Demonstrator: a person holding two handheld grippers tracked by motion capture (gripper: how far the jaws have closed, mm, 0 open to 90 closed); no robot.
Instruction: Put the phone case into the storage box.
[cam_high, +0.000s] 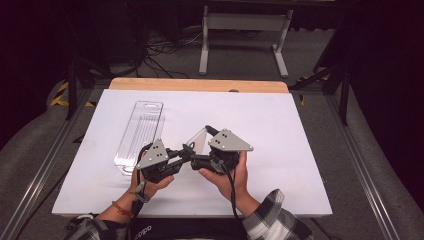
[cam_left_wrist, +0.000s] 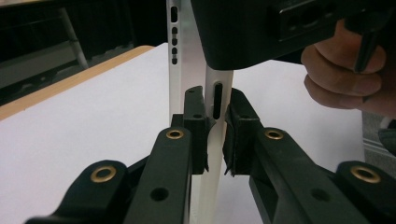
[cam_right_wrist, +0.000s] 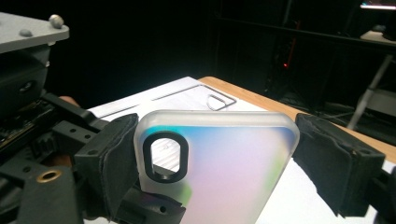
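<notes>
two grippers meet over the near middle of the white tabletop (cam_high: 280, 150), both working on one thing: a frosted, translucent phone case (cam_right_wrist: 219, 172) held up off the surface between them. the left gripper (cam_left_wrist: 215, 135) has its jaws drawn narrow onto the case's thin side wall, pinching it edge-on just below a slot cut in that wall, so the case stands upright like a blade in the left gripper view. the right gripper (cam_right_wrist: 215, 158) straddles the case across its width, one jaw beside the camera-hole corner and the other by the opposite edge; the near jaw seems to touch, the far one shows a sliver of gap, so i cannot tell whether it truly clamps or only brackets the case. held this way, one hand likely steadies the edge while the other takes the broad span, which suits a handover or a turn of the case. a clear plastic tray (cam_high: 139, 135) lies flat on the tabletop to the left, well apart from the case, probably the place it belongs to.
</notes>
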